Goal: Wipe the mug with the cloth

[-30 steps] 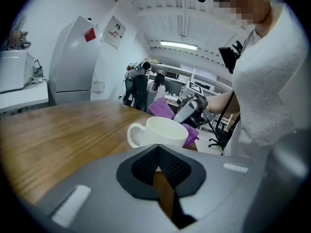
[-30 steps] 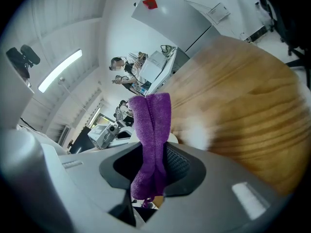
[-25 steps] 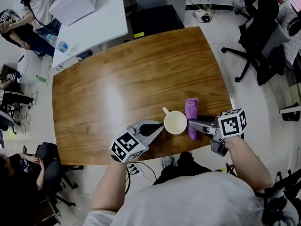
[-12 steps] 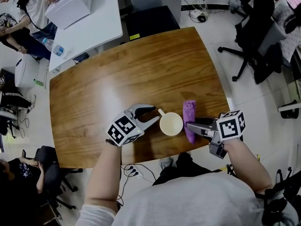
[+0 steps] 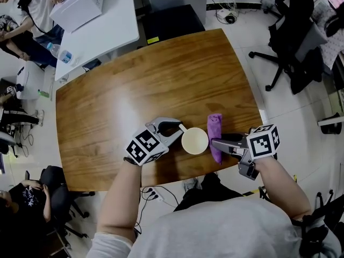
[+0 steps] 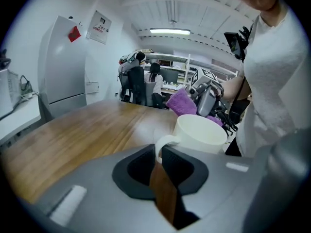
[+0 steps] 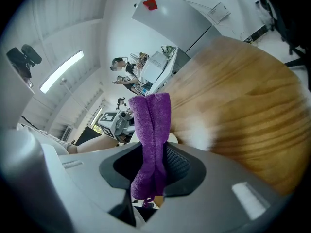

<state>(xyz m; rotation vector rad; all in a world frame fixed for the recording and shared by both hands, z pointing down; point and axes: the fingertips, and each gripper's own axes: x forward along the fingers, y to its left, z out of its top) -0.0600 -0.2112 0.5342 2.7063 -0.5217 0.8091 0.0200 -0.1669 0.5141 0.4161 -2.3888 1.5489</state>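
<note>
A cream mug (image 5: 194,141) stands upright near the front edge of the wooden table (image 5: 150,85), with its handle pointing left. My left gripper (image 5: 180,129) has just been closing, and its pads now pinch the mug's handle (image 6: 163,142). To the right of the mug, my right gripper (image 5: 214,142) is shut on a folded purple cloth (image 5: 215,123). The cloth (image 7: 151,125) stands up from between the jaws, close beside the mug (image 6: 200,134); whether they touch I cannot tell.
A white table (image 5: 102,26) with a water bottle (image 5: 62,55) stands at the back left, with seated people beside it. A black office chair (image 5: 293,36) is off to the right. The table's front edge runs just below both grippers.
My left gripper moved from the mug's lower left up to the handle, opened, then closed around it. The right gripper and the cloth stayed still.
</note>
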